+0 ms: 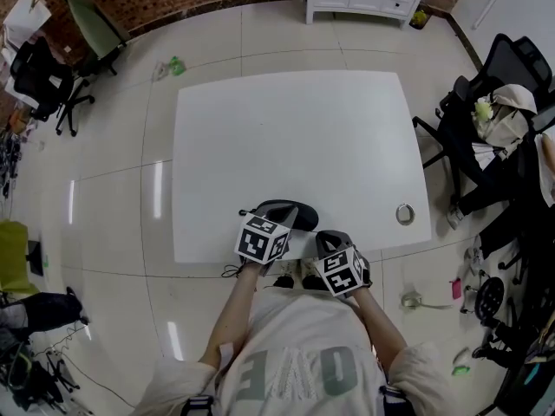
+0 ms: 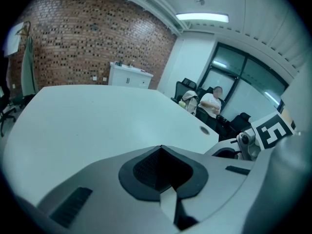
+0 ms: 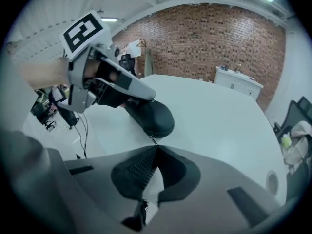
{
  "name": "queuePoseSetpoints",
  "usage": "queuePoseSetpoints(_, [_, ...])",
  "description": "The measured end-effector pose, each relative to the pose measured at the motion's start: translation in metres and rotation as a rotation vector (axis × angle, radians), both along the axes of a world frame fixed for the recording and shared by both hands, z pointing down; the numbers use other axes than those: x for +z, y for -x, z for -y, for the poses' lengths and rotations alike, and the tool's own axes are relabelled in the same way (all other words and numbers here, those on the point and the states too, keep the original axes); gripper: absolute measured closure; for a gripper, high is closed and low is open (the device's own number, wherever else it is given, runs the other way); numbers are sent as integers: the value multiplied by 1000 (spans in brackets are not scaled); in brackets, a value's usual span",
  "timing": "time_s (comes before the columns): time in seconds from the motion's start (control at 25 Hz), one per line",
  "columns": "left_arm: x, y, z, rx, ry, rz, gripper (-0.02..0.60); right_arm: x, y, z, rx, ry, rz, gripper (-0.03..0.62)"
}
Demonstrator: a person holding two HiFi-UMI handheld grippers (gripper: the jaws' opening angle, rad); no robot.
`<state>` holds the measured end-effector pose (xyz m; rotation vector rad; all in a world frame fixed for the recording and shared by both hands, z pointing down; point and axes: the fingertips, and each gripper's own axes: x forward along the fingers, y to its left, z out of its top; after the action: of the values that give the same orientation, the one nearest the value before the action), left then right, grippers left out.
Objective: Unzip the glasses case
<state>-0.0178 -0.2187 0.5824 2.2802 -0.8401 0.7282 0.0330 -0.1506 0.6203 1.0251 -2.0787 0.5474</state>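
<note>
OK, the black glasses case (image 1: 290,212) sits at the near edge of the desk (image 1: 295,137), right in front of the person. The left tool (image 2: 161,149) is closed with nothing between its jaws, and its tip lies on top of the case (clearest in the right gripper view). The right tool (image 3: 155,149) is pinched on the zipper pull (image 3: 152,139) at the case end nearest it. A tape roll (image 1: 405,213) lies well off to the right.

Glasses case (image 1: 282,212) sits at near edge of table (image 1: 286,128), ring (image 1: 405,213) to its right.
</note>
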Motion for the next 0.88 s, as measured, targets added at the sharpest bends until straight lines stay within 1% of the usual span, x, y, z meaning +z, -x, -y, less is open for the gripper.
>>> queuePoseSetpoints(0.04, [0,0,-1,-3,1,-2,578,1,2,-4,-26,-5,7,594])
queuePoseSetpoints(0.12, [0,0,-2,-8,9,-12,578,1,2,-7,-43,-19,9,594])
queuePoseSetpoints(0.24, [0,1,-2,-16,17,-24,578,2,4,-4,-59,-37,-15,594])
queuePoseSetpoints(0.44, [0,2,-1,-19,16,-21,578,7,20,0,-140,-50,-62,591])
queuePoseSetpoints(0.48, [0,2,-1,-19,16,-23,578,9,22,-1,-143,-36,-57,562])
queuePoseSetpoints(0.52, [0,1,-2,-19,16,-24,578,11,23,-1,-129,-13,-37,524])
queuePoseSetpoints(0.56, [0,1,-2,-19,16,-26,578,12,24,-1,-100,8,-10,504])
queuePoseSetpoints(0.64, [0,1,-2,-20,16,-32,578,13,20,4,-36,21,28,503])
queuePoseSetpoints(0.68, [0,0,-3,-22,17,-38,578,14,19,6,-22,14,26,503])
queuePoseSetpoints(0.8, [1,1,-4,-28,25,-58,578,18,19,7,-56,15,-2,505])
queuePoseSetpoints(0.88, [0,2,-5,-30,24,-59,578,18,20,5,-79,26,-3,505])
